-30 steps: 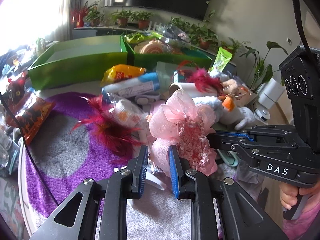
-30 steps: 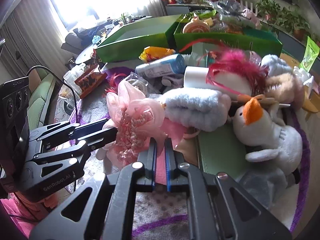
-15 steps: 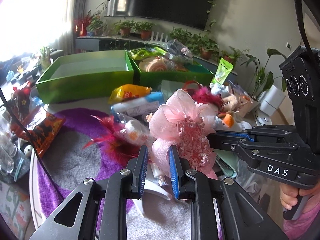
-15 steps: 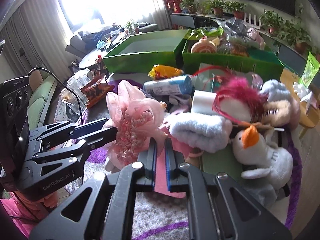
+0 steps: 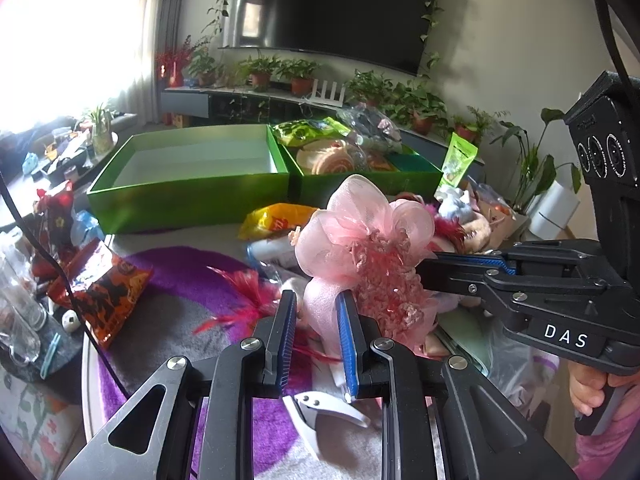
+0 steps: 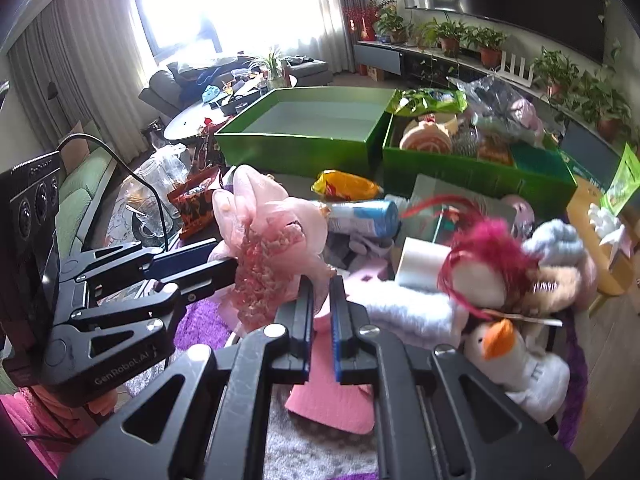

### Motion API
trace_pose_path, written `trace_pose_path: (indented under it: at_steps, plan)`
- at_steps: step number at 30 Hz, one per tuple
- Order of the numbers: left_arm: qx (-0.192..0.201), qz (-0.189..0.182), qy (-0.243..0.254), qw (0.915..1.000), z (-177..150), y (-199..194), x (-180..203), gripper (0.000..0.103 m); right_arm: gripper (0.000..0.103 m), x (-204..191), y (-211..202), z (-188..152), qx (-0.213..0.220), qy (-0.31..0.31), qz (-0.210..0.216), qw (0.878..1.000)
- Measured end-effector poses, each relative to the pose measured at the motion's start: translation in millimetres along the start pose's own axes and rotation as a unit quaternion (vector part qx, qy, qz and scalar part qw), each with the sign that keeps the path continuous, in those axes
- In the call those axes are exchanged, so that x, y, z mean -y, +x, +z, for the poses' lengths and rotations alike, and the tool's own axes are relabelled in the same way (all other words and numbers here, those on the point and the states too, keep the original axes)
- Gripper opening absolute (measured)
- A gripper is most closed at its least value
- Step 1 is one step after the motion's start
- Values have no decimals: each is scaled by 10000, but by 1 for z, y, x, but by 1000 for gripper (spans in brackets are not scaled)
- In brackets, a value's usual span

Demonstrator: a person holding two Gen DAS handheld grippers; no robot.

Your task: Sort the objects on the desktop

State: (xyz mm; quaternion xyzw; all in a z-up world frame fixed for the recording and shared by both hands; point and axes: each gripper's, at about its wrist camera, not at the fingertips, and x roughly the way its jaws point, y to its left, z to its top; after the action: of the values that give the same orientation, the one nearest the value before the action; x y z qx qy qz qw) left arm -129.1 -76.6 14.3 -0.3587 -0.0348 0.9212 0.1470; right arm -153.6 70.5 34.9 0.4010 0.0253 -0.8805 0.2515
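A pink organza flower bow (image 5: 364,244) is held up above the cluttered table by both grippers. My left gripper (image 5: 316,308) is shut on its lower ribbon lobe. My right gripper (image 6: 322,292) is shut on the bow's (image 6: 272,240) other edge; it enters the left wrist view from the right (image 5: 440,268). An empty green box (image 5: 192,172) stands at the back, also in the right wrist view (image 6: 308,128). Beside it a second green box (image 5: 412,168) holds snacks and toys.
On the table lie a yellow snack bag (image 6: 346,186), a blue-white tube (image 6: 360,216), an orange snack bag (image 5: 104,288), red feathers (image 5: 240,284), white clippers (image 5: 324,408), a white duck plush (image 6: 516,360) and a pink card (image 6: 332,392). Glass jars (image 5: 16,320) stand at the left.
Both grippers have lifted the pink bow higher above the table. The table objects now sit lower in both views, and the green boxes show more fully.
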Motion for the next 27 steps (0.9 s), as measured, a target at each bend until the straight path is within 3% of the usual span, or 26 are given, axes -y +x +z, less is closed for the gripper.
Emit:
trace_pose_path:
  at_steps: [27]
  plan:
    - [228,171,-5,9996,39,18,-25,20,8,-14,12,60,221,-504,-179,9983]
